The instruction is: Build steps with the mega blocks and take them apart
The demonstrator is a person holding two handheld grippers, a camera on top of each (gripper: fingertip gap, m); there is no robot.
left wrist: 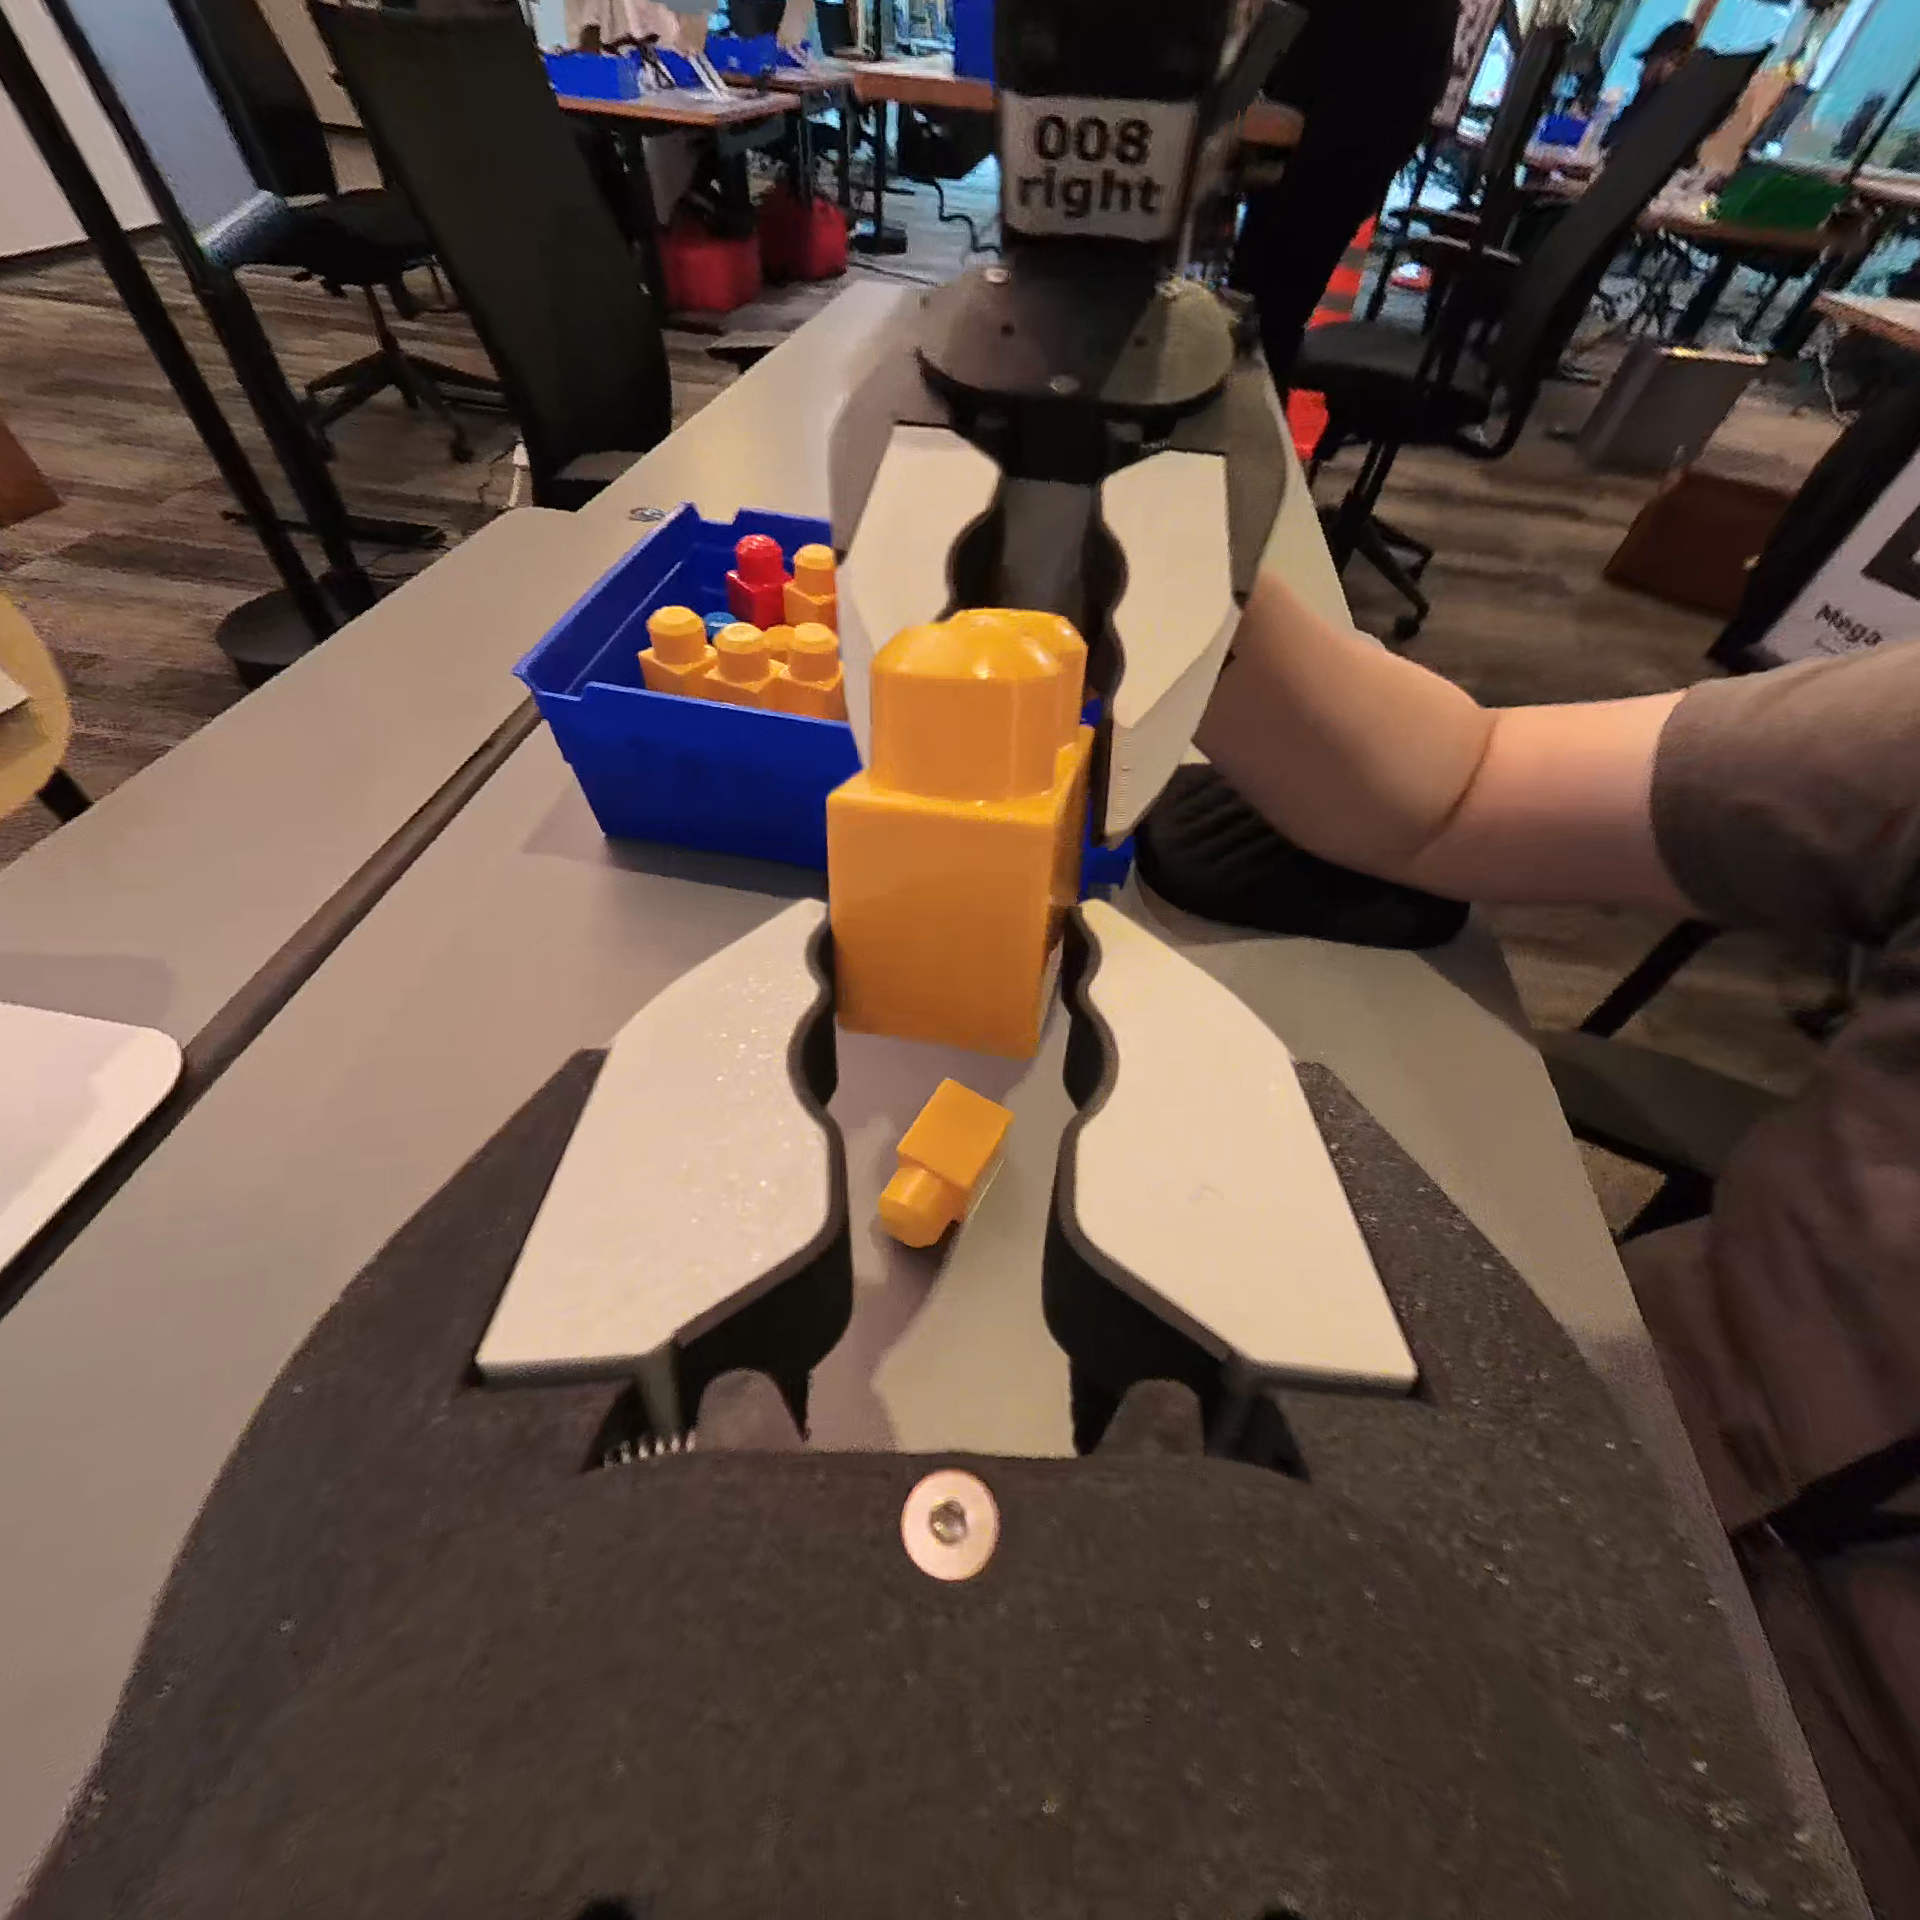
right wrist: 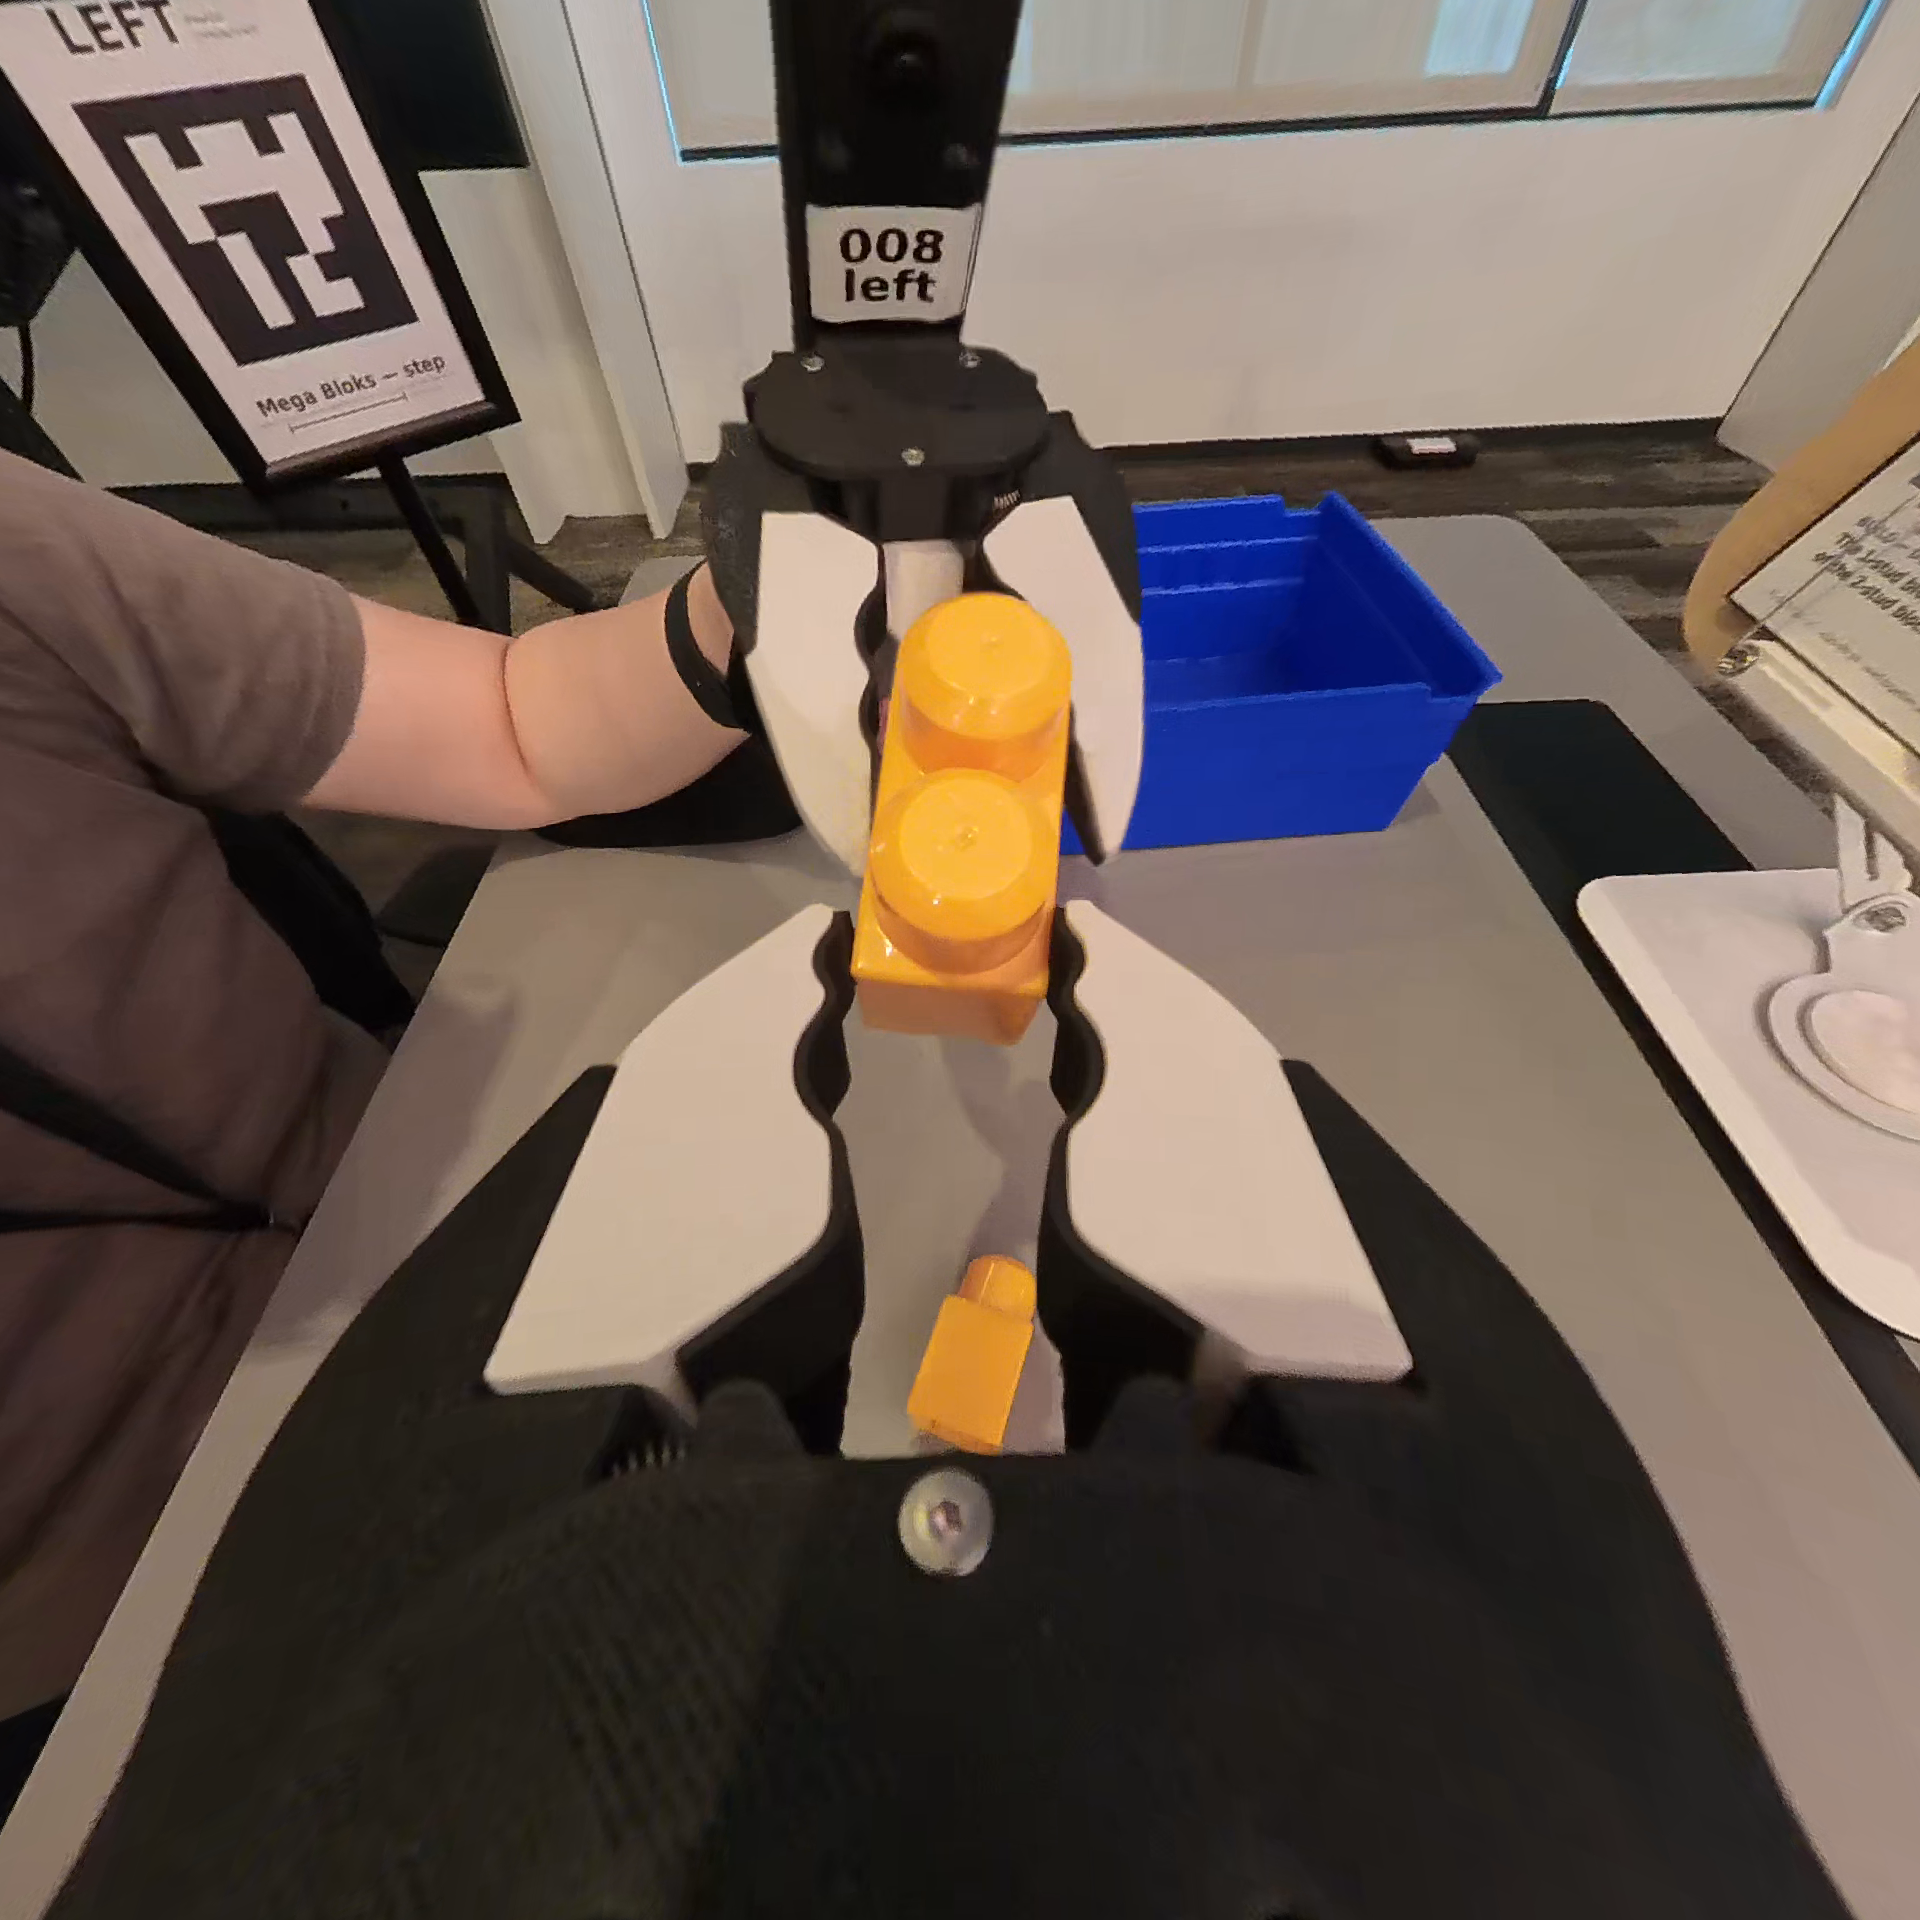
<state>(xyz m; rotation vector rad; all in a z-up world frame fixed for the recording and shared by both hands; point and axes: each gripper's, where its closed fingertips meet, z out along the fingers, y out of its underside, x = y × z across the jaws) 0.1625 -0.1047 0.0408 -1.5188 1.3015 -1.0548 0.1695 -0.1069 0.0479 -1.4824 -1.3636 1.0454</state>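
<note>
1. Left wrist view: the left gripper (left wrist: 945, 935) sits in the lower half of the frame, its fingers closed on the near end of an orange block (left wrist: 951, 894) at centre. The right gripper (left wrist: 1029, 675) comes in from the top and pinches the far end of the same block, which is held up off the grey table (left wrist: 364, 987).

2. Same view: a small block (left wrist: 948, 1158), also orange, lies on its side on the table, framed between the left fingers low of centre. A blue bin (left wrist: 675, 758) left of centre holds more orange blocks and a red one.

3. Right wrist view: the right gripper (right wrist: 951, 966) fills the bottom and grips the near end of the block (right wrist: 961, 894), which shows two studs. The left gripper (right wrist: 961, 717) clamps the far end from the top. The small block (right wrist: 971, 1361) lies low in the frame, and the bin (right wrist: 1299, 727) is right of centre.

4. Handling, my guess: it's hollow hard plastic, so light, stiff and a bit slick. Pinch the flat side walls, not the round studs, and it shouldn't twist out. Nothing fragile here.

5. Writing: each gripper has a white label on its stem, and a stand with a black-and-white marker sign sits upper left of the right view. A printed page leans at the right edge.
</note>
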